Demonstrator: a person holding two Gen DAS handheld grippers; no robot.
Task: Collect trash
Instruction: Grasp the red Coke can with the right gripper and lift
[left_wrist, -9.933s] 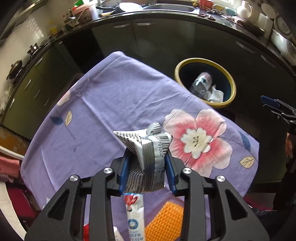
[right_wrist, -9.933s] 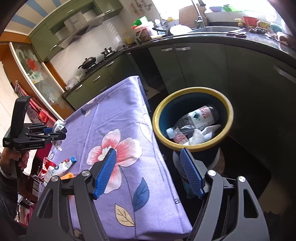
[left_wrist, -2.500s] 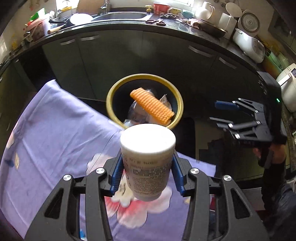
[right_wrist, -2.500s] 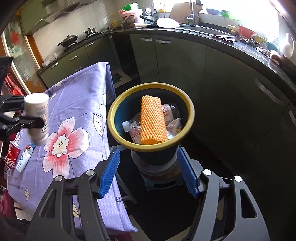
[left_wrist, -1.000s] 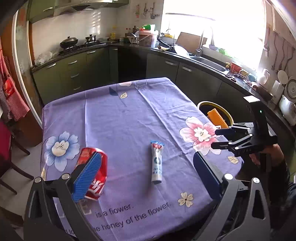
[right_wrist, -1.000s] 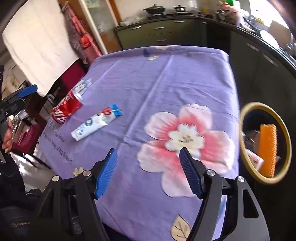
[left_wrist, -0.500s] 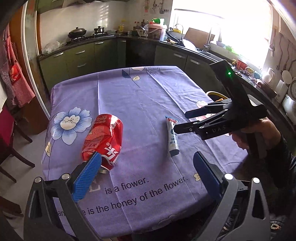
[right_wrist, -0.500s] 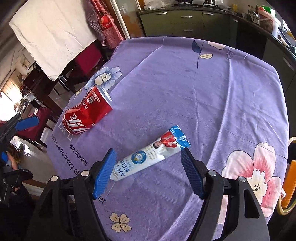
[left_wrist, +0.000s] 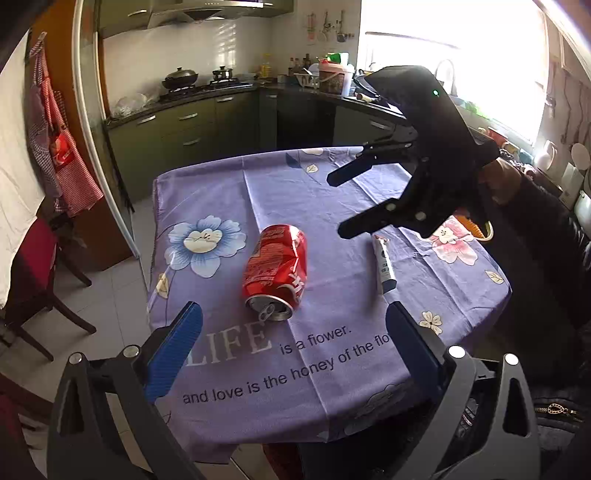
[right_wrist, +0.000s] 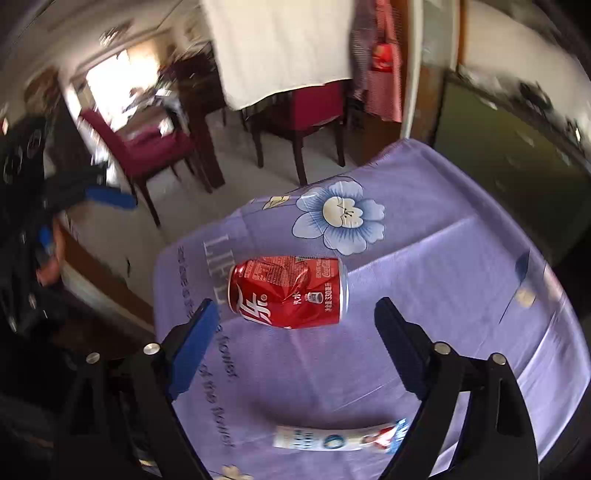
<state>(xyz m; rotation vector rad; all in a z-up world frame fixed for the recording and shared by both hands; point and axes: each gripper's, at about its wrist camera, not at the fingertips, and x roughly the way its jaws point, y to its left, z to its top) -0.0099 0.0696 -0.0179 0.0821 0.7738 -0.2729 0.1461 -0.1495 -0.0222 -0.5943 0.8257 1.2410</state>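
Observation:
A dented red soda can (left_wrist: 276, 272) lies on its side on the purple flowered tablecloth (left_wrist: 332, 332), its opening toward me; it also shows in the right wrist view (right_wrist: 290, 292). A white toothpaste tube (left_wrist: 383, 264) lies to its right and shows in the right wrist view (right_wrist: 341, 442) too. My left gripper (left_wrist: 291, 325) is open and empty, near the table's front edge, short of the can. My right gripper (right_wrist: 295, 325) is open and empty, hovering above the can; it shows in the left wrist view (left_wrist: 341, 206) above the tube.
The yellow-rimmed trash bin (left_wrist: 480, 230) is mostly hidden behind the right gripper at the table's far right. Kitchen cabinets (left_wrist: 184, 125) stand behind the table. Red chairs (right_wrist: 310, 107) and a dining table stand off the table's left side.
The right gripper swung left from the tube to above the can. The left gripper moved in closer and now faces the can between its fingers.

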